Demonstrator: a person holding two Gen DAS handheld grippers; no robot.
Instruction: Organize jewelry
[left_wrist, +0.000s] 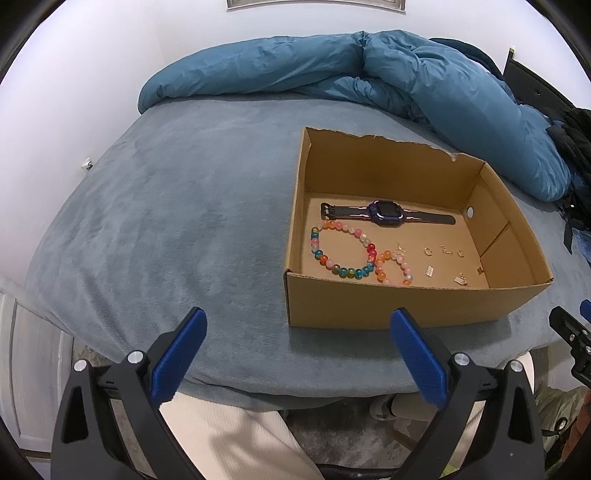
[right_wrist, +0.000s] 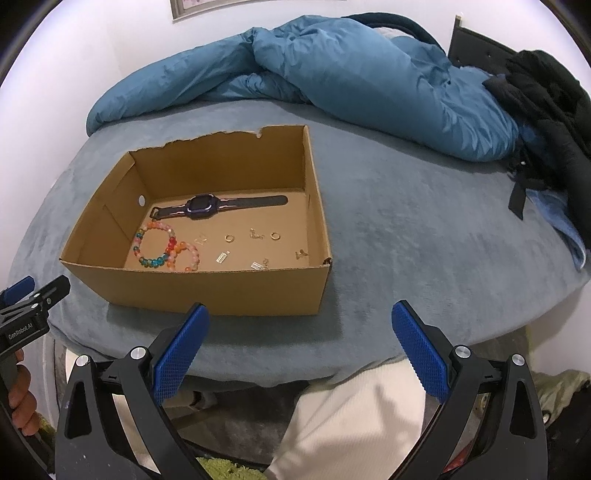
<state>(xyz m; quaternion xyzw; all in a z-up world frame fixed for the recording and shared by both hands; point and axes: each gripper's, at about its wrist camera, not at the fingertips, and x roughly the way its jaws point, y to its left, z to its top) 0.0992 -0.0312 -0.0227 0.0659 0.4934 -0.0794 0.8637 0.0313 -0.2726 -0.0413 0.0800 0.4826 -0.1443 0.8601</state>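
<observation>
Left wrist view: my left gripper (left_wrist: 297, 350) hangs with its fingers apart and empty, short of the cardboard box (left_wrist: 402, 301); the watch (left_wrist: 386, 213), large bead bracelet (left_wrist: 341, 251) and small gold pieces (left_wrist: 428, 271) lie inside.
Risk here: I judge the near wall could catch a finger and shove the box across the soft blanket (left_wrist: 177, 229).

Right wrist view: my right gripper (right_wrist: 299, 347) is likewise spread wide, holding nothing, just outside the box.
Risk here: the small bead bracelet (right_wrist: 186, 256) touches the large one, so I might drag both; the gold pieces look too tiny to pinch surely.

One cardboard box (right_wrist: 207, 288), one purple watch (right_wrist: 201, 206), two beaded bracelets (right_wrist: 155, 245), and roughly eight small gold pieces (right_wrist: 229, 238), though they're too tiny to count surely.
</observation>
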